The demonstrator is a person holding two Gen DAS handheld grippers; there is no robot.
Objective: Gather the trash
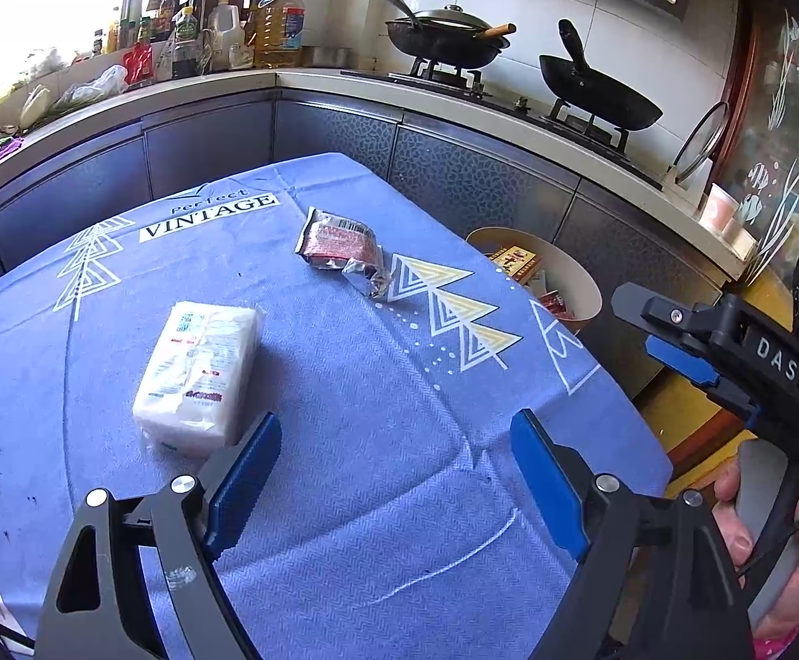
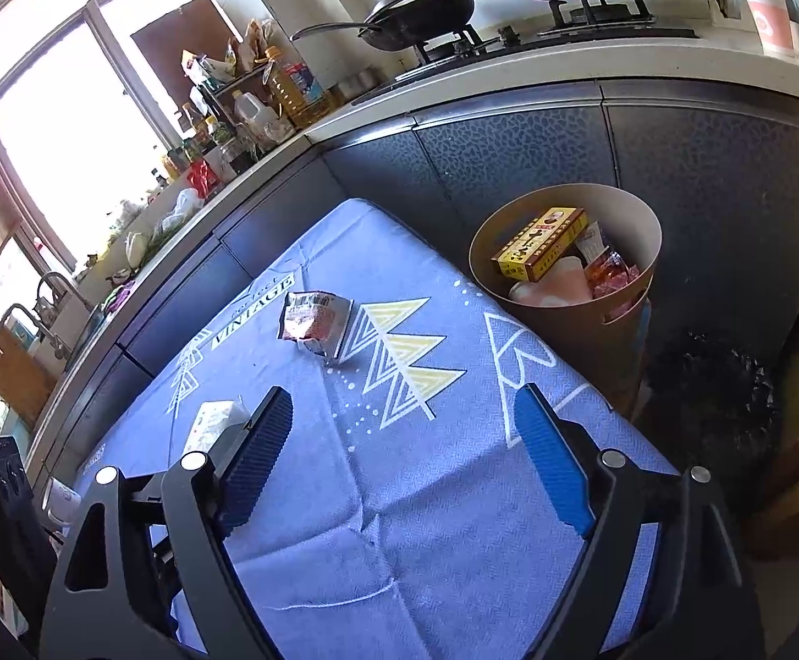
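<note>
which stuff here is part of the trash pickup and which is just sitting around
Job: crumpled foil wrapper on the tablecloth; white tissue pack, possibly; bin beside the table, already holding trash.

Lying about: woks on the stove, oil bottles, paper cup.

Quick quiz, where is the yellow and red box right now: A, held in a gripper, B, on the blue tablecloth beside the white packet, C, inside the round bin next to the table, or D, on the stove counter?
C: the yellow and red box lies inside the round bin beside the table.
</note>
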